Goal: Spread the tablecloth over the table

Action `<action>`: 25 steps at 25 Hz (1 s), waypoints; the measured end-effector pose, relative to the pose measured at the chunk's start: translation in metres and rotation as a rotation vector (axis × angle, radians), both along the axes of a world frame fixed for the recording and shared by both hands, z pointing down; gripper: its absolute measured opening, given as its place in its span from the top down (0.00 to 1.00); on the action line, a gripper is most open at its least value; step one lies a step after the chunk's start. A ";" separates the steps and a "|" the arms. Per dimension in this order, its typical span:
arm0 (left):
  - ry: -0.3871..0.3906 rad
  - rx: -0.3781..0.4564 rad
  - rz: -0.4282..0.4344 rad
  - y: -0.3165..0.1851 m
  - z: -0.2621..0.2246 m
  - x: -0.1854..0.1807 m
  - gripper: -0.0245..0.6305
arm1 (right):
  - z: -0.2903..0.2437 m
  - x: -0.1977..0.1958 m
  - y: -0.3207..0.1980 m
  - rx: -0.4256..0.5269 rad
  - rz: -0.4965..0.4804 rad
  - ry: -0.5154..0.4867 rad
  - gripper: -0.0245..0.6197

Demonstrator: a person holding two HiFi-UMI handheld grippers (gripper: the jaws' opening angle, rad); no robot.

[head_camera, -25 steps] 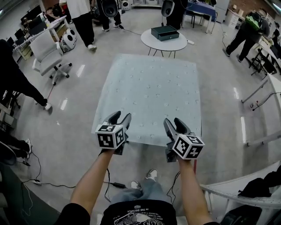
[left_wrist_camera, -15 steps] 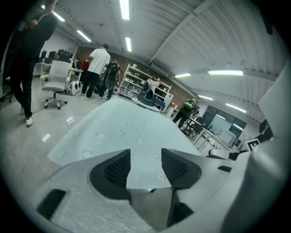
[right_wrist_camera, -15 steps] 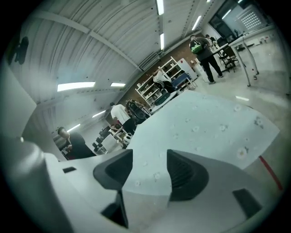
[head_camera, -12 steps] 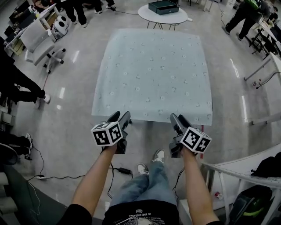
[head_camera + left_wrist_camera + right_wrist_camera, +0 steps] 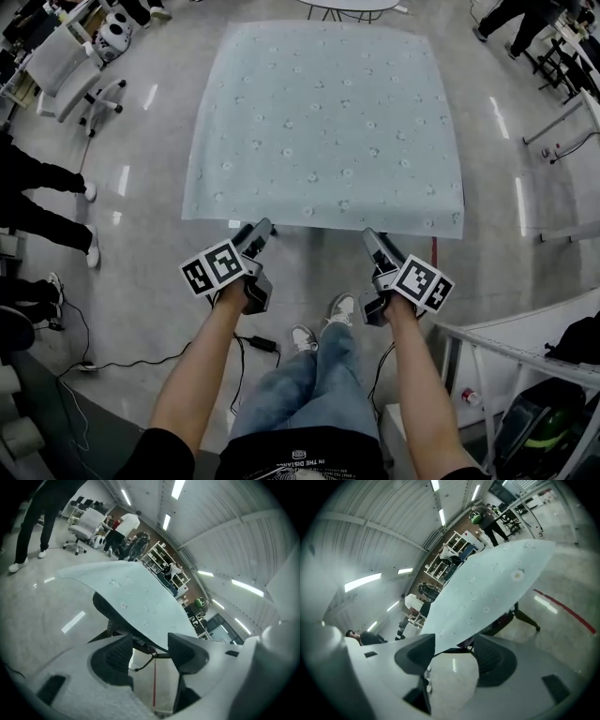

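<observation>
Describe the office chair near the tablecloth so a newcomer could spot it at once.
Start at the pale blue tablecloth spread in the middle of the head view and look left of its far left corner. There, on the grey floor, stands the office chair: all white, on a wheeled star base, unlike the dark-trousered legs nearer the camera.

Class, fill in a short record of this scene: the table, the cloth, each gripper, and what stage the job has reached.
Table: covered; only dark legs show
Tablecloth: pale, small pattern, lying flat over the table
Left gripper: open, jaws just opening wider, nothing between them, tips by the cloth's near edge
Right gripper: open, also just opening, nothing between its jaws
Stage: cloth appears spread; neither gripper holds it
</observation>
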State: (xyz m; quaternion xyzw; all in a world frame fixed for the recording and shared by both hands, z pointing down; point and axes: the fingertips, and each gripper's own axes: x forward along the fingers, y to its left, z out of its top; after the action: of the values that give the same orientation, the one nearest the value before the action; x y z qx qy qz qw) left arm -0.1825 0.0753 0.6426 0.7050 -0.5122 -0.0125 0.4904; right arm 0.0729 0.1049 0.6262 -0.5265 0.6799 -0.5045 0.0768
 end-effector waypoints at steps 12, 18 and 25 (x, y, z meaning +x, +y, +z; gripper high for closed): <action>0.261 0.025 -0.079 -0.029 0.008 0.012 0.80 | 0.026 0.002 -0.027 -0.039 0.117 -0.299 0.83; 0.302 0.040 -0.089 -0.030 0.004 0.013 0.92 | 0.020 0.005 -0.026 -0.003 0.112 -0.316 0.95; 0.311 0.026 -0.100 -0.030 0.000 0.017 0.94 | 0.015 0.010 -0.028 -0.016 0.116 -0.294 0.95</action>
State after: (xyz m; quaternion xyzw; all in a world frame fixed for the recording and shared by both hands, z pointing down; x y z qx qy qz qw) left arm -0.1658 0.0449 0.6427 0.6743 -0.4644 -0.1524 0.5535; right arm 0.0833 0.0772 0.6411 -0.4862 0.6256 -0.5762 0.2003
